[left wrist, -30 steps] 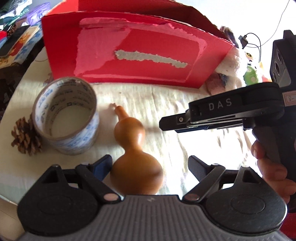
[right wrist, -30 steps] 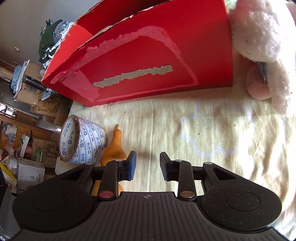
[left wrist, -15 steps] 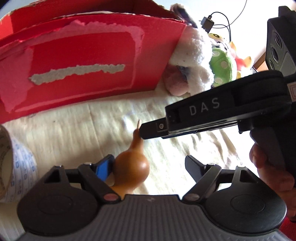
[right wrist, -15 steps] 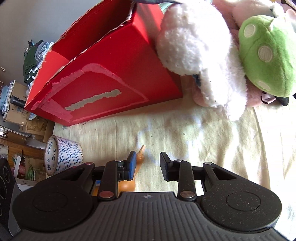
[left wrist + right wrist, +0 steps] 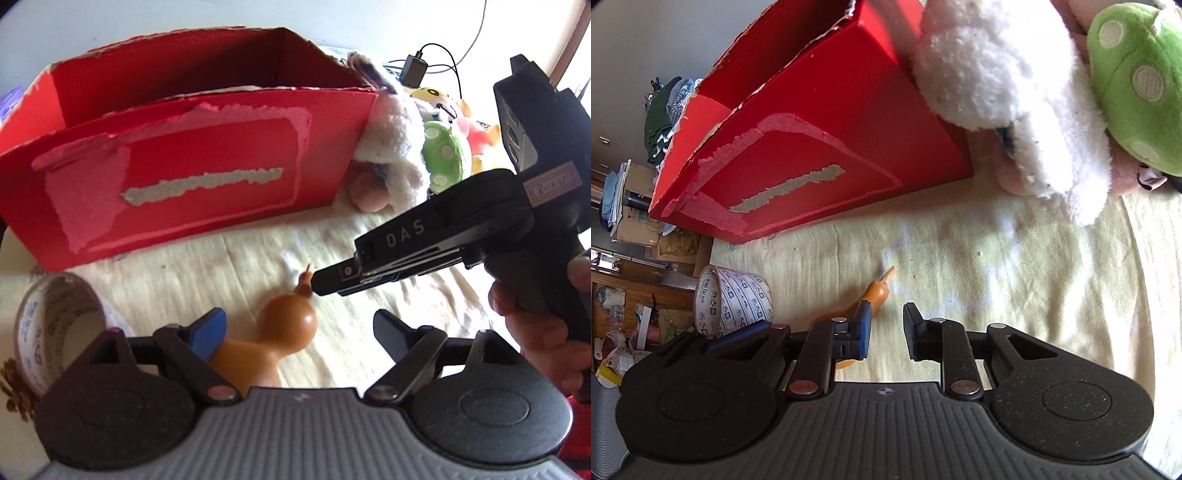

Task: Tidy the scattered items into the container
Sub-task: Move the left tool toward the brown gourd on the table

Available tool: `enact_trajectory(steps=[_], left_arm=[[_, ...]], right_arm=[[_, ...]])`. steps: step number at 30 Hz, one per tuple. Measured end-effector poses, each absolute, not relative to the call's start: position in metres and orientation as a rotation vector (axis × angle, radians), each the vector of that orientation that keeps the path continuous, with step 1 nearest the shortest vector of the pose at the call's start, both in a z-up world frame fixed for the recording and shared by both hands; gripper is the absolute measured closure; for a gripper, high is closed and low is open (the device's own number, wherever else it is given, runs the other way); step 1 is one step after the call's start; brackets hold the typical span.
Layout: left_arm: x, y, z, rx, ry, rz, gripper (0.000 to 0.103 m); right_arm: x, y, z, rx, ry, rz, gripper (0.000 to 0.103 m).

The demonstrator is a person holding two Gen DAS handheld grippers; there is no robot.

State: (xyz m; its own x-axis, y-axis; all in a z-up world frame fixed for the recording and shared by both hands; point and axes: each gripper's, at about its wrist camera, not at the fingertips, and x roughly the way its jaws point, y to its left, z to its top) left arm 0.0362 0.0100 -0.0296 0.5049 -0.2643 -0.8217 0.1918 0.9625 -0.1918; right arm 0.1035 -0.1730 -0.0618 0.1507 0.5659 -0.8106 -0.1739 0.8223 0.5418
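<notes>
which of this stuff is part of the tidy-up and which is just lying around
Part of the job:
- red cardboard box, the container
- wooden gourd
- roll of printed tape
- pine cone

Probably just lying about:
- white plush toy, leaning against the box
- green spotted plush
- charger and cable
- cream cloth underneath
</notes>
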Motion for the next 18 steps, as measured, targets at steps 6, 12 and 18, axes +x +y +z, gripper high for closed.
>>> enact_trajectory(steps=[6,12,18], left_arm=[[0.024,0.034,-0.032,-0.15,1.031,-0.216,0.017],[0.018,0.039,-0.04,-0.176,1.044,-0.189,0.017],[0.025,0.037,-0.063,-0.224,1.093,-0.198,0.029]], right_arm=[[0.105,-0.16,-0.068,0.39,1.349,0.578,0.081],[0.104,-0.155,-0.065,0.374,1.344,0.595,0.08],[0.102,-0.16,-0.065,0.383,1.352,0.602,0.078]])
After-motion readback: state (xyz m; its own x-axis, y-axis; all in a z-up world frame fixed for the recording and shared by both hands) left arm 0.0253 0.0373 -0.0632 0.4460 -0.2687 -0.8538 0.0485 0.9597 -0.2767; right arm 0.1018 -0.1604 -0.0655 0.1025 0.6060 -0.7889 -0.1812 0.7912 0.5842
